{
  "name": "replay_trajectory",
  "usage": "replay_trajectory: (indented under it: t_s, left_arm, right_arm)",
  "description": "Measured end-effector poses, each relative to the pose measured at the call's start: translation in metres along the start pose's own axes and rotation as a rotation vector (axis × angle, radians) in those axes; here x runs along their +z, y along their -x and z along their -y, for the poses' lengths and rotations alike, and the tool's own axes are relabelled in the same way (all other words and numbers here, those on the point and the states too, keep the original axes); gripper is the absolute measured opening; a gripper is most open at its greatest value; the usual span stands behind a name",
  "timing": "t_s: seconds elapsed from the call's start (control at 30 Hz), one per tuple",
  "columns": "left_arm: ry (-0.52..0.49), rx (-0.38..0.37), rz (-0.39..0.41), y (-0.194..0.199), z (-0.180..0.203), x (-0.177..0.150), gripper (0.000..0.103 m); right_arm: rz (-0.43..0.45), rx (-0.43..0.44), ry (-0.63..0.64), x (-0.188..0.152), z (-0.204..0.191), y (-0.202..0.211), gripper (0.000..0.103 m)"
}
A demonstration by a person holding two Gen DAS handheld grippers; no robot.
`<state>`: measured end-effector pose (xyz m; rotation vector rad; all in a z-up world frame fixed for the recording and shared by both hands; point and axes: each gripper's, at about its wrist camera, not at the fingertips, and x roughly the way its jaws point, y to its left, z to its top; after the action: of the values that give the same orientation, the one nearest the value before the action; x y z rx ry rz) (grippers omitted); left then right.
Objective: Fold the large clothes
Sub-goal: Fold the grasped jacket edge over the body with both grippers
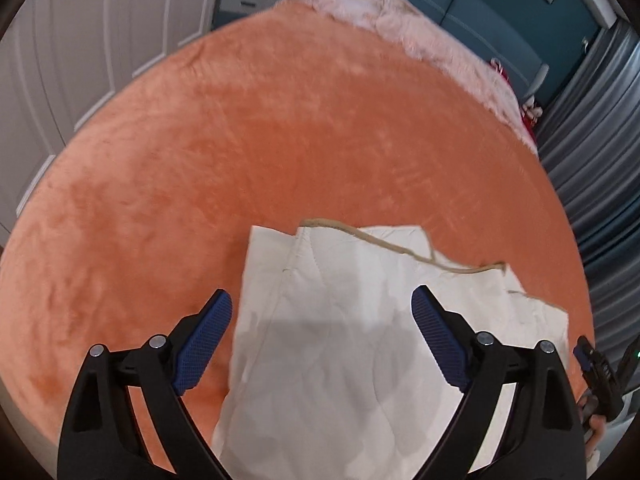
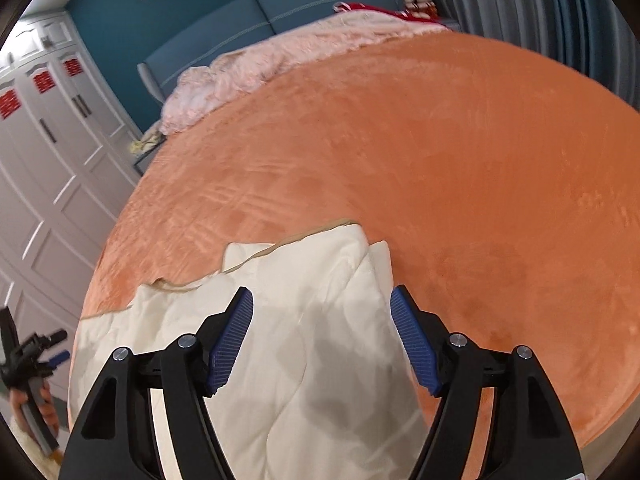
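Observation:
A cream quilted garment (image 1: pixel 340 320) with tan edging lies partly folded on the orange bed cover (image 1: pixel 280 140), near its front edge. My left gripper (image 1: pixel 322 304) is open, its blue pads (image 1: pixel 208 340) spread above the garment's left part, holding nothing. My right gripper (image 2: pixel 322 300) is open above the same garment (image 2: pixel 300 340) at its right part, holding nothing. The right gripper also shows at the right edge of the left wrist view (image 1: pixel 596 376), and the left gripper at the left edge of the right wrist view (image 2: pixel 36 356).
A pink fluffy blanket (image 1: pixel 380 4) is heaped at the head of the bed against a blue headboard (image 2: pixel 248 28). White wardrobe doors (image 2: pixel 48 160) stand on the left. Grey curtains (image 1: pixel 600 160) hang on the right. Red items (image 2: pixel 384 10) lie near the pillows.

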<state>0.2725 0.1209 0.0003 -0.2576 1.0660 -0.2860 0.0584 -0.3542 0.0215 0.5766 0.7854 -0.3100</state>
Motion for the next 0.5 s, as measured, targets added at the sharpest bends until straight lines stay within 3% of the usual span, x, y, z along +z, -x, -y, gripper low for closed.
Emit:
replay_trajectory:
  t_s: [0.07, 0.1, 0.13, 0.17, 0.2, 0.23, 0.3, 0.4, 0.5]
  left_arm:
    - [-0.018, 0.001, -0.025, -0.016, 0.004, 0.003, 0.087]
    - [-0.022, 0.001, -0.036, -0.021, 0.006, 0.004, 0.082]
    - [-0.027, 0.003, -0.051, -0.028, 0.008, 0.005, 0.064]
    - [-0.035, 0.023, -0.075, -0.035, 0.009, 0.007, 0.056]
    - [-0.039, 0.046, -0.081, -0.038, 0.010, 0.008, 0.041]
    - [-0.044, 0.067, -0.073, -0.039, 0.011, 0.010, 0.025]
    - [-0.050, 0.083, -0.033, -0.033, 0.013, 0.017, 0.014]
    - [-0.052, 0.090, 0.036, -0.022, 0.013, 0.027, 0.012]
    - [-0.037, 0.129, 0.060, -0.031, 0.010, 0.034, 0.012]
  right_arm:
    - [-0.022, -0.007, -0.039, 0.006, 0.004, -0.016, 0.070]
    - [-0.035, -0.005, -0.056, 0.008, 0.005, -0.024, 0.069]
    - [-0.056, 0.007, -0.070, 0.010, 0.006, -0.034, 0.061]
    - [-0.078, 0.015, -0.080, 0.011, 0.006, -0.042, 0.050]
    - [-0.092, 0.020, -0.079, 0.013, 0.005, -0.045, 0.018]
    - [-0.113, 0.031, -0.066, 0.016, 0.001, -0.050, 0.011]
    - [-0.061, 0.048, -0.046, 0.023, -0.007, -0.040, 0.009]
    - [0.058, 0.065, -0.001, 0.039, -0.023, -0.017, 0.008]
    - [0.109, -0.005, 0.060, 0.048, -0.036, -0.020, 0.008]
